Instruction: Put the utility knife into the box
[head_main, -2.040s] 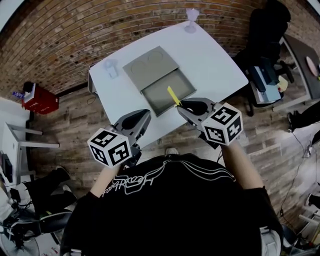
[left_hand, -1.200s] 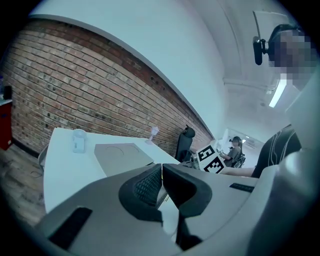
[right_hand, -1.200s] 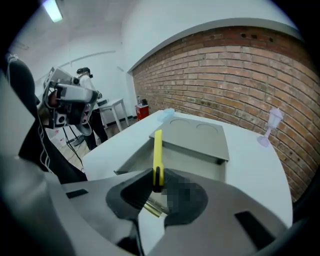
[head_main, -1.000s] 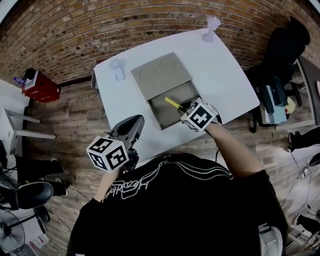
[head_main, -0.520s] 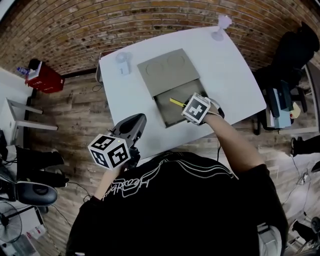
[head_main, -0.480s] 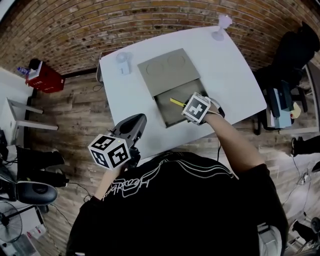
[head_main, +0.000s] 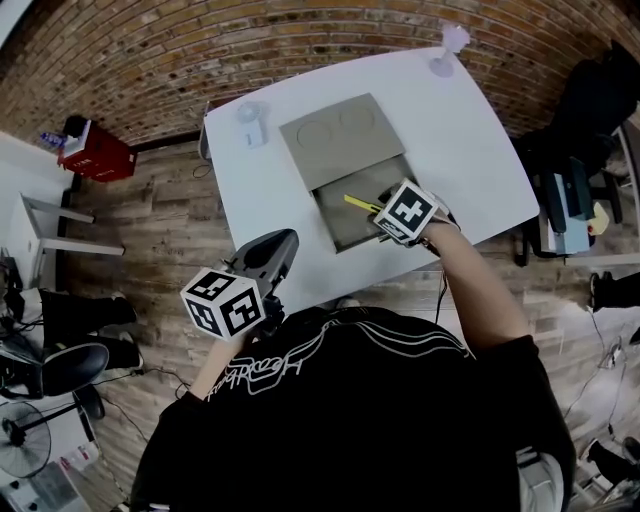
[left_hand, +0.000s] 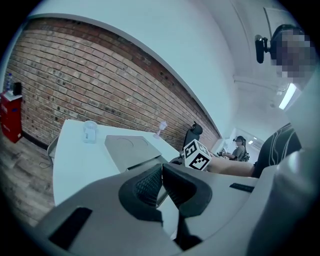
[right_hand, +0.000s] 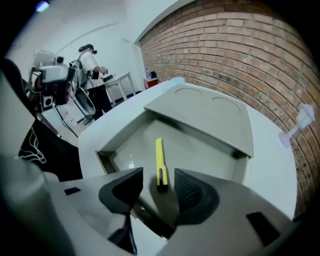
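Note:
The yellow utility knife (head_main: 360, 204) lies inside the grey box's open tray (head_main: 340, 232), below the tilted lid (head_main: 338, 140). My right gripper (head_main: 378, 212) is at the tray's near right side. In the right gripper view the knife (right_hand: 159, 162) points away from me. Its dark near end sits between the jaws of the right gripper (right_hand: 159, 176), which are opening with gaps on both sides. The box's left wall (right_hand: 109, 148) shows beside them. My left gripper (head_main: 284, 242) hovers off the table's front edge. Its fingers (left_hand: 150, 186) meet with nothing between them.
On the white table (head_main: 470, 150) a small clear cup (head_main: 249, 113) stands at the far left and a stemmed glass (head_main: 446, 44) at the far right corner. A red case (head_main: 92, 152) sits on the floor at left, an office chair (head_main: 590, 95) at right.
My right gripper carried the knife from the table's front edge forward and down into the tray. Its jaws have now parted and the knife rests on the tray floor. The left gripper stayed put.

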